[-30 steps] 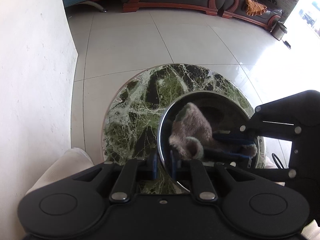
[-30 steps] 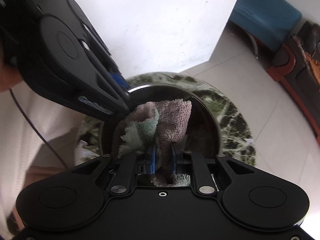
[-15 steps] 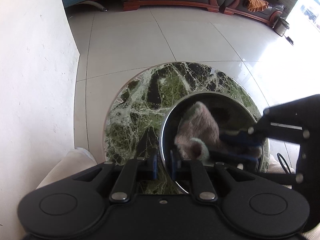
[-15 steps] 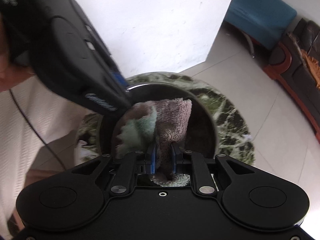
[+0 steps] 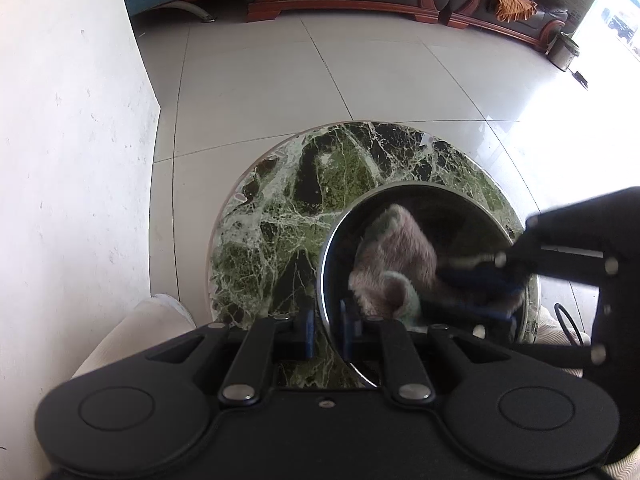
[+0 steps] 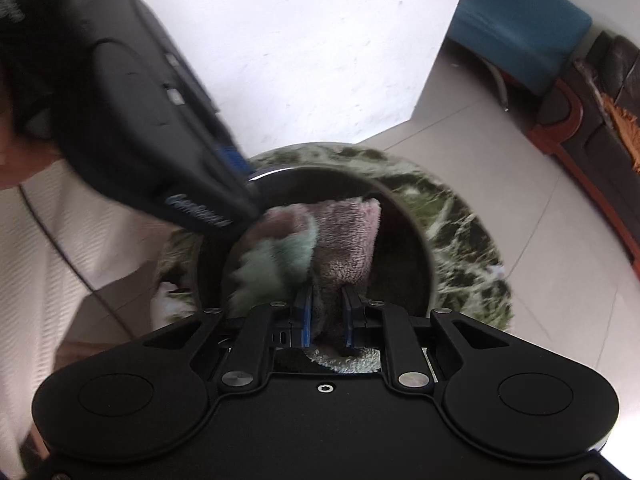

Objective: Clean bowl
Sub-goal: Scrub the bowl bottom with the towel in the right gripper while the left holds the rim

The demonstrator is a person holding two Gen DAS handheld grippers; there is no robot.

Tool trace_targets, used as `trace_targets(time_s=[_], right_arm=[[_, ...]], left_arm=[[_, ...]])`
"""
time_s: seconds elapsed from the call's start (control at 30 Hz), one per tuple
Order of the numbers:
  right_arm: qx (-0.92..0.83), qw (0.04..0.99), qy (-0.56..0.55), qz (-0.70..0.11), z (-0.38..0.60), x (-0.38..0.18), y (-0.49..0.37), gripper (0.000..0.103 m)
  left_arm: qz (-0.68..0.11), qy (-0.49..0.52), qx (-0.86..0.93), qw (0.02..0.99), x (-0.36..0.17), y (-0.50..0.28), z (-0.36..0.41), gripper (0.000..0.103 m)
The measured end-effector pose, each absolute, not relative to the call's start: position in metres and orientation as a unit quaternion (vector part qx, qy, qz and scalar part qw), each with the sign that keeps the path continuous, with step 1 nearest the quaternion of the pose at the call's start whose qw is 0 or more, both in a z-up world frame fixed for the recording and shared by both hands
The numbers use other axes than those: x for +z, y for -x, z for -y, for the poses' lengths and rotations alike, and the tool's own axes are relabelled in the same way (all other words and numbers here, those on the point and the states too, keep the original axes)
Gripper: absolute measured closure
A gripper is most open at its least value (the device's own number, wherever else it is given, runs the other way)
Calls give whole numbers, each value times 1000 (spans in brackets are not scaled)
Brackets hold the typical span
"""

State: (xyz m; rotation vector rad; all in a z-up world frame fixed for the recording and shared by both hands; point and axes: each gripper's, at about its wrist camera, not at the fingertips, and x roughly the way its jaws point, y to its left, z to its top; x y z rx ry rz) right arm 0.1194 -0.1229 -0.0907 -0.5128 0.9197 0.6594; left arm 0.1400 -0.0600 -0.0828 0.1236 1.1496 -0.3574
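Green marble desk (image 5: 280,216) carrying the steel bowl (image 5: 325,264), my left claw (image 5: 326,330) pinching its rim, my right claw (image 6: 326,316) squeezing a pink-green cloth (image 6: 344,232) inside.

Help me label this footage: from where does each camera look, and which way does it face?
Left wrist: on the left gripper, facing steeply down at the bowl rim it clamps; a pale trouser leg shows.
Right wrist: on the right gripper, facing down into the bowl at the cloth it clamps; white clothing shows.
Shared: bowl, cloth, marble table, each other's gripper.
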Motion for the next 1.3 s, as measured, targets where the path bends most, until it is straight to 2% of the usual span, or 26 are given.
trace_targets(time_s=[0.2, 0.53, 0.77, 1.07, 1.3], right_arm=[[299, 830, 249, -399, 115, -80, -136, 88], [289, 819, 233, -437, 133, -91, -124, 89], [274, 832, 252, -410, 124, -86, -144, 89], [292, 809, 225, -457, 134, -95, -124, 92], [285, 828, 231, -424, 125, -84, -141, 92]], left_arm=[[-542, -59, -164, 822, -84, -139, 60, 92], [-542, -57, -165, 822, -85, -139, 59, 92], [-542, -56, -163, 822, -83, -139, 58, 92], [-540, -53, -166, 823, -84, -138, 58, 92], [-542, -52, -164, 823, -83, -139, 56, 92]])
